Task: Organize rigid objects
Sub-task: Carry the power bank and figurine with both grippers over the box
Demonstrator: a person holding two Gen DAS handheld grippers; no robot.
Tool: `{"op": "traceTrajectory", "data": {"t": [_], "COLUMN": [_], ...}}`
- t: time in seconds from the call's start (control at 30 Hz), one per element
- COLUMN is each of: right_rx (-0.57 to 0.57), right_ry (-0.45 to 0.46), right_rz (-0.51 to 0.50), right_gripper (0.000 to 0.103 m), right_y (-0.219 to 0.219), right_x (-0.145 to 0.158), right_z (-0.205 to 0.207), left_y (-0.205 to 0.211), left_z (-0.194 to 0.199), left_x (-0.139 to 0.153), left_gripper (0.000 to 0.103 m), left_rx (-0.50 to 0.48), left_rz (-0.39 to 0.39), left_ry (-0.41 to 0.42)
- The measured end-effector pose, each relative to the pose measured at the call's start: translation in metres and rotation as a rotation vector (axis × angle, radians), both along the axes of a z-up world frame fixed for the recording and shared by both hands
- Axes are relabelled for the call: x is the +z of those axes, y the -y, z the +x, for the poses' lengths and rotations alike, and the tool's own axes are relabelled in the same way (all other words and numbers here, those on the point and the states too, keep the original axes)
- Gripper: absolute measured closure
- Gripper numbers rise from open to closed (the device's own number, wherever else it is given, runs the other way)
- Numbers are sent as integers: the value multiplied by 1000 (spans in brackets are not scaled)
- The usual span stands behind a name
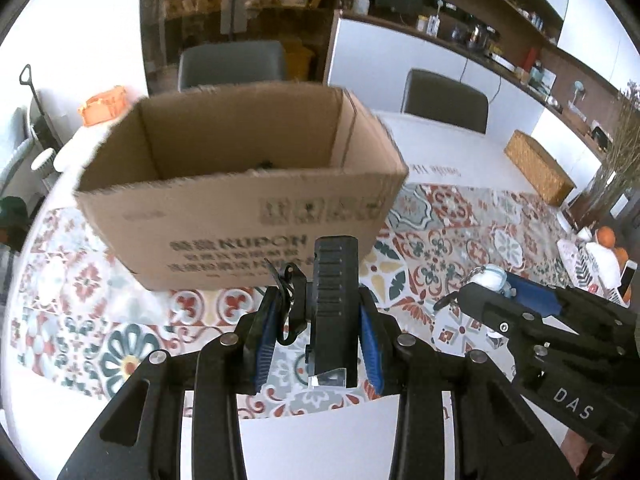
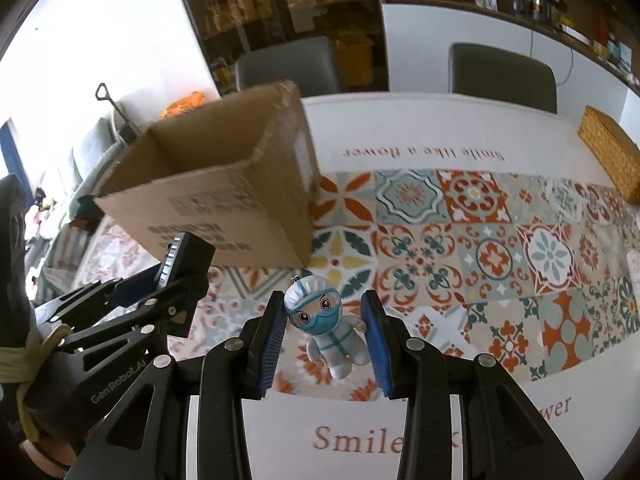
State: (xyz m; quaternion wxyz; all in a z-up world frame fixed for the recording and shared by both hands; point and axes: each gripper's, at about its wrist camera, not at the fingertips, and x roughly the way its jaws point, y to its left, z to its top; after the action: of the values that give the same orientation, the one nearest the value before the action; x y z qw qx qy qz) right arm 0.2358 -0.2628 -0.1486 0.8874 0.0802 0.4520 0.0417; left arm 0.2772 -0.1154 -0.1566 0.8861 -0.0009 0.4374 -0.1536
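Left wrist view: one left hand-held gripper (image 1: 320, 312) is clamped on one black ridged block (image 1: 334, 280), lifted above the desk (image 1: 440, 152), just near of one open cardboard box (image 1: 240, 184). One right hand-held gripper (image 2: 324, 328) grips one small figurine in white suit and blue mask (image 2: 328, 320), right of the box. Two grey chairs (image 1: 444, 100) stand at the far side; one woven basket (image 1: 540, 172) sits far right.
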Motion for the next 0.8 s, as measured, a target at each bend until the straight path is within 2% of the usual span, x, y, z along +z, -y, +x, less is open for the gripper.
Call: {"op": "traceTrajectory", "data": {"t": [0.3, 0.6, 0.8], "right_rx": [45, 74, 94], "right_ry": [81, 155, 199], "right_rz": [25, 39, 42], "right_gripper": [64, 64, 64], "right_y": [-31, -57, -72], "right_x": [41, 75, 92], "right_z": [-6, 0, 12], "left_y": [-39, -63, -74], "left_z": [-9, -5, 11], "left_x": [46, 75, 93], "left_gripper": [66, 66, 66], "left_rx": [53, 78, 79], "left_rz": [-1, -4, -19], "left_ry": [67, 114, 132]}}
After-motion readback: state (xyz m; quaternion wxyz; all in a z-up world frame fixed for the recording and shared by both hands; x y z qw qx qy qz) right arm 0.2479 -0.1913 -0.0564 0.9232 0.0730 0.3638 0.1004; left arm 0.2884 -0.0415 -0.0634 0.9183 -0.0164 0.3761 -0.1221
